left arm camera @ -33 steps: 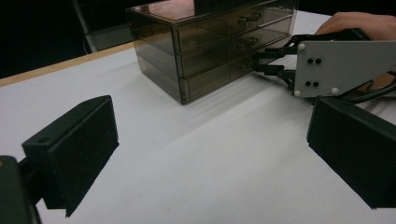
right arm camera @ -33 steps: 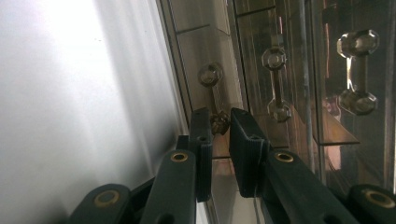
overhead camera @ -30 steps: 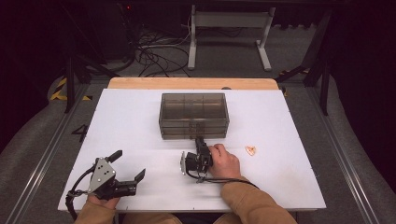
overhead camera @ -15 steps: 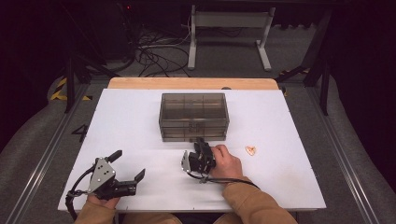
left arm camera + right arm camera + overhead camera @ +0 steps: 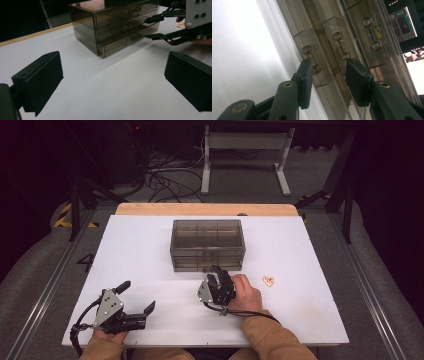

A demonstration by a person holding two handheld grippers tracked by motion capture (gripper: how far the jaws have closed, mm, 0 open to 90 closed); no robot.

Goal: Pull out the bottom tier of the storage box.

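Right now the right tongs (image 5: 216, 279) sit at the front of the smoky clear-plastic drawer box (image 5: 207, 244) mid-bench, jaws just opening around a dumbbell-shaped knob (image 5: 312, 59) of the bottom drawer, clamping nothing; likely lining up a pull. Left tongs (image 5: 136, 296) rest wide apart, empty, on the matte white bench (image 5: 140, 255)

Smoky translucent drawer box (image 5: 207, 245); white table (image 5: 140, 255); black grippers' jaws
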